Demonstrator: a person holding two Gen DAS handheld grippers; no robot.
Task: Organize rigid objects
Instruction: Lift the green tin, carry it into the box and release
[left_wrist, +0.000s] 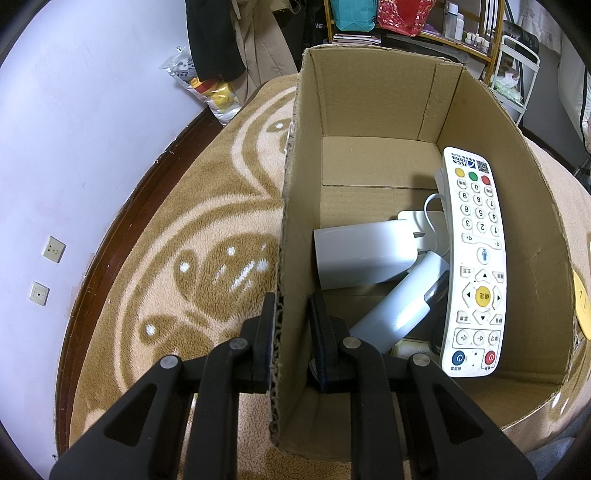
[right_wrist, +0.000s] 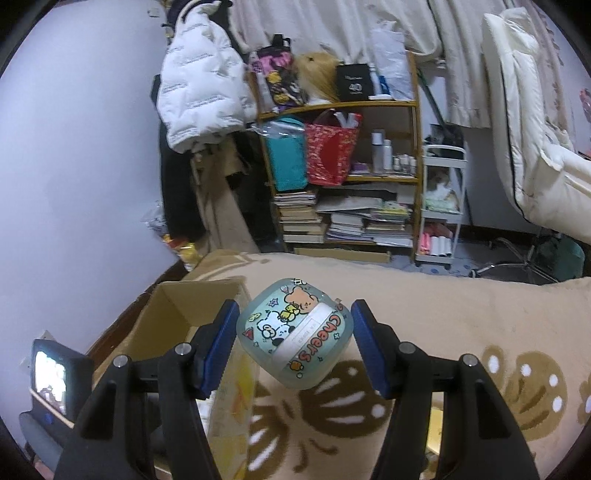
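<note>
The left gripper is pinched onto the near left wall of the one cardboard box, one black pad outside the corrugated edge and one inside, the wall upright between them. Inside the box, just beyond the inner pad, lie several rigid things: one white remote control with numbered buttons, leaning along the right wall; one white block-shaped charger lying on its side with its prongs pointing right; one pale cylinder-like piece slanting under the charger and remote; one white cable looping behind them; and a dark item mostly hidden beside the remote, too covered to name. The far half of the box floor is bare cardboard. The box stands on a tan-and-cream patterned blanket, with a white wall carrying two sockets to the left. The right gripper holds one small rounded mint-green case printed with cartoon animals and the word "Cheers", its two blue pads set against the case's left and right sides, lifted clear above the blanket. To its lower left the same box shows with its open top, and beyond the blanket stands one wooden shelf stacked with books, bags and bottles.
</note>
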